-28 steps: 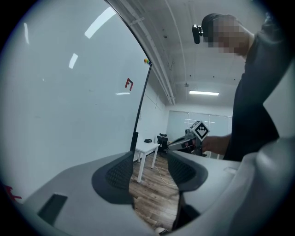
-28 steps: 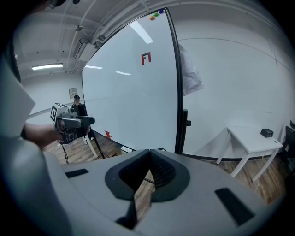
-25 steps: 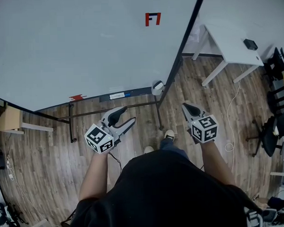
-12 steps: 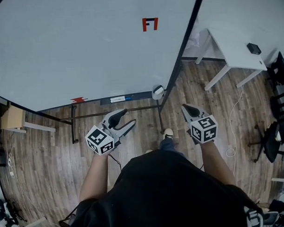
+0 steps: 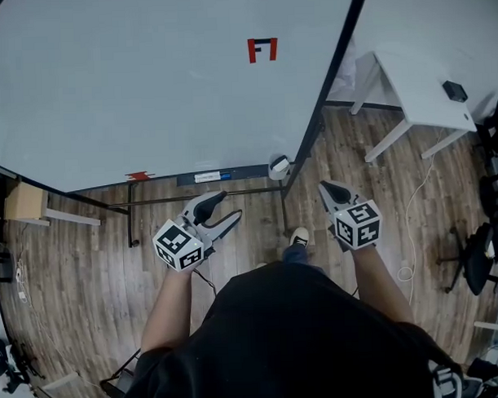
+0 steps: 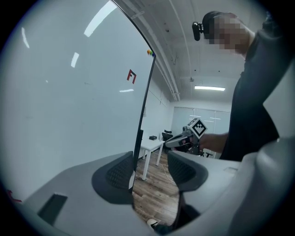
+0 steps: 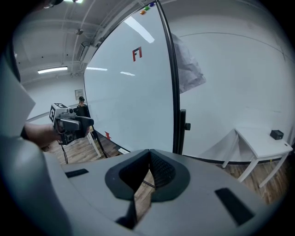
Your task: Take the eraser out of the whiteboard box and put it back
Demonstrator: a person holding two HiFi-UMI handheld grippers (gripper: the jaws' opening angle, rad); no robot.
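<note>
The left gripper is hovering before the whiteboard, jaws apart and empty. The right gripper is hovering off the whiteboard's corner, jaws pressed together on nothing.

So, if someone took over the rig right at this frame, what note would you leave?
Left gripper: open, empty.
Right gripper: shut on nothing.
Both are held apart from the whiteboard.
White box sits at the right end of the board's tray; eraser not discernible from here.
Nothing done yet, as far as shown: eraser still to be taken out and put back.
</note>
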